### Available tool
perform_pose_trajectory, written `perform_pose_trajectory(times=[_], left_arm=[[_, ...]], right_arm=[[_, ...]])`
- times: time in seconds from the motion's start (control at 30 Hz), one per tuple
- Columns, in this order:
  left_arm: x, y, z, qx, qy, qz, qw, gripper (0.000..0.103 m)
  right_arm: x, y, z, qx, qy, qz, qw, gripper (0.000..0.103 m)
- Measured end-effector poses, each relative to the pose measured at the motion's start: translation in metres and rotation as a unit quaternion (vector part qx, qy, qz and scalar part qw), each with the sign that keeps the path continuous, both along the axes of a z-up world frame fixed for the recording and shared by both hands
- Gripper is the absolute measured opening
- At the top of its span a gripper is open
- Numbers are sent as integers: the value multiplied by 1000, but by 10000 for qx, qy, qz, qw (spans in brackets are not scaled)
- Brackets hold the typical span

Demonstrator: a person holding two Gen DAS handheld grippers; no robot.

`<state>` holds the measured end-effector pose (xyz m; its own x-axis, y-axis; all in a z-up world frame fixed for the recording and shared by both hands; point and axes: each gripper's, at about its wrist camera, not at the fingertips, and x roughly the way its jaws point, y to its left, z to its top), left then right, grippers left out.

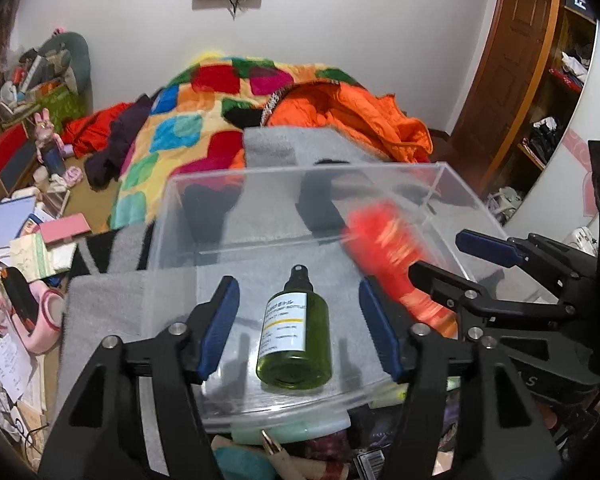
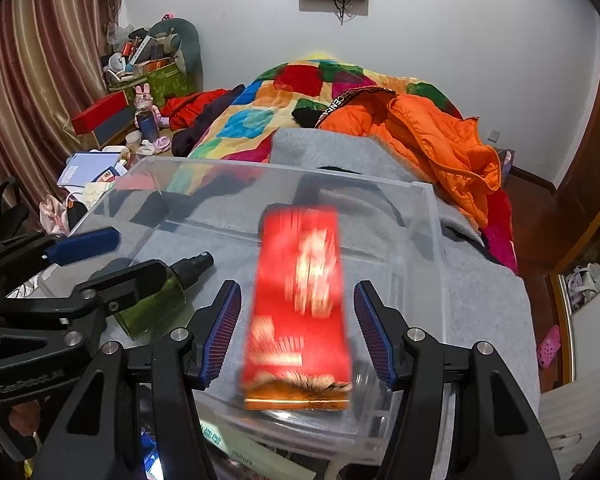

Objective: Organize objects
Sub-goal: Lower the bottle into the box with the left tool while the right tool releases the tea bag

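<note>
Green spray bottle: lies on its side on the floor of the clear plastic bin, between the blue pads of your left gripper. Its long axis runs away from you; the black spray cap points toward the bin's far wall and the flat base faces you. A white label faces up; its print is too small to read. Neither pad touches the bottle, and a gap shows on each side.

Red box: sits between the fingers of your right gripper, over the right half of the bin. Its long axis also runs away from you, with the near end lowest in the right wrist view. The box is smeared by motion blur, so the printed front cannot be made out, and you cannot tell whether it rests on the bin floor or is still above it. Both pads stand clear of its sides.

Left gripper: fingers spread, holding nothing.

Right gripper: fingers spread, nothing pinched.

Clear plastic bin: rests on a grey blanket at the foot of the bed. Its near rim is partly covered by both grippers.

Hidden or cut off: in the right wrist view the left gripper's finger covers the middle of the bottle, leaving only the cap and part of the green body. Items below the bin's near edge are cropped and unclear.
</note>
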<state>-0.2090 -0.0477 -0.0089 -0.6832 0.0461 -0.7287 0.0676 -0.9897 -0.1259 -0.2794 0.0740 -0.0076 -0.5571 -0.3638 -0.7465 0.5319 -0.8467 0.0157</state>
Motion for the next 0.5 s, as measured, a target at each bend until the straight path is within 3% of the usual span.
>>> perform_pose_trajectory(times=[0.2,0.5], left_arm=[[17,-2,18,17,195,52,9998,69],[55,-10,45,34,576,189,9982,92]], right_arm=[[13,9,15,-138,165,-36,9998,62],[45,35,46,-464,595,-119,9971,79]])
